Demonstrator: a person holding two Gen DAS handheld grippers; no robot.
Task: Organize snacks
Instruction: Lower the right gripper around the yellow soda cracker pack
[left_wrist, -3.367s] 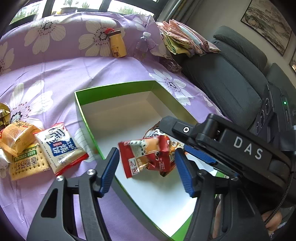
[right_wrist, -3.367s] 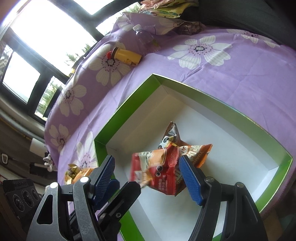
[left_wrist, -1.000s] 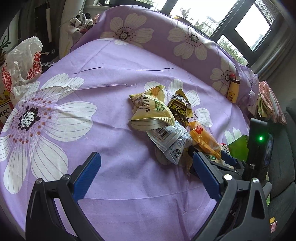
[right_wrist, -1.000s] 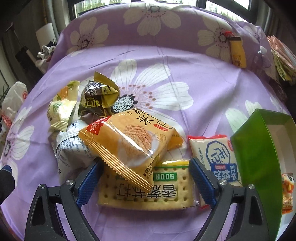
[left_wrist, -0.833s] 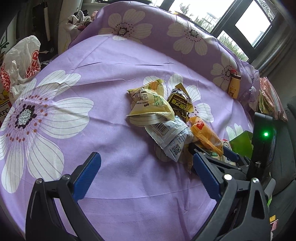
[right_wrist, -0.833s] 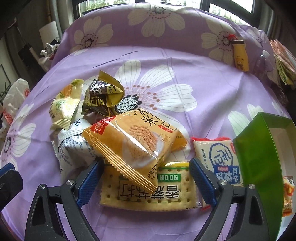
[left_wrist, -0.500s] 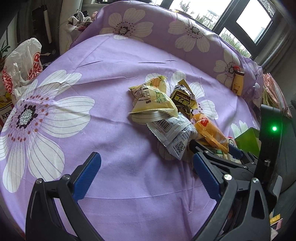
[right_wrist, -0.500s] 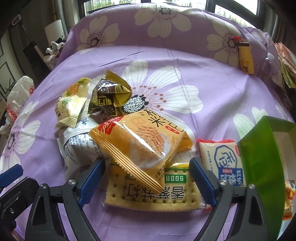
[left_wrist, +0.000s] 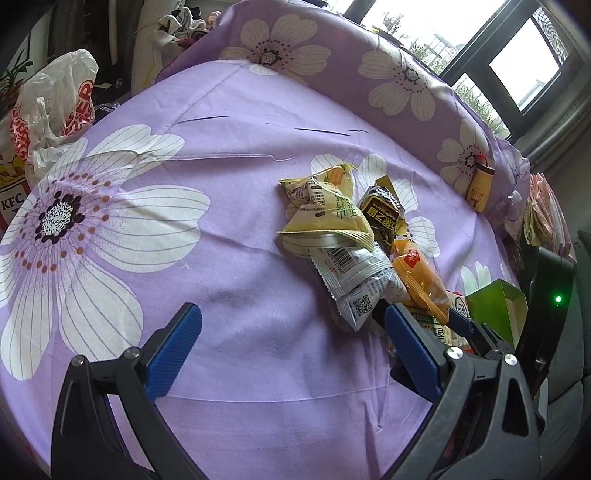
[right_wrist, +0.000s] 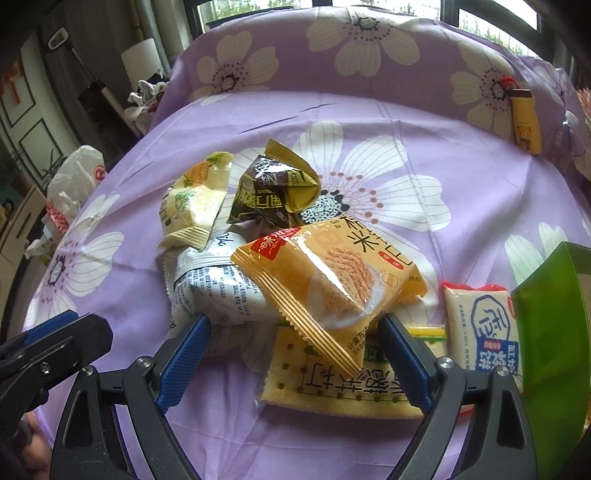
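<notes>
A pile of snack packets lies on the purple flowered cloth. In the right wrist view my right gripper (right_wrist: 293, 334) is open, its jaws on either side of an orange rice-cracker packet (right_wrist: 328, 286) that lies on a soda-cracker packet (right_wrist: 343, 382) and a silver packet (right_wrist: 214, 291). A brown-gold packet (right_wrist: 271, 194), a pale yellow packet (right_wrist: 192, 201) and a white-and-blue packet (right_wrist: 484, 328) lie around them. The green box (right_wrist: 546, 350) stands at the right. My left gripper (left_wrist: 291, 332) is open and empty over bare cloth, left of the pile (left_wrist: 351, 240).
A yellow bear bottle (right_wrist: 524, 123) leans on the cushion at the back right. A white KFC plastic bag (left_wrist: 44, 110) sits off the left edge of the cloth. The right gripper's body with a green light (left_wrist: 550, 299) is at the left view's right side.
Both grippers left the green box, where a red packet was dropped, and moved to the snack pile. Over the last second the right gripper has crept closer to the orange packet.
</notes>
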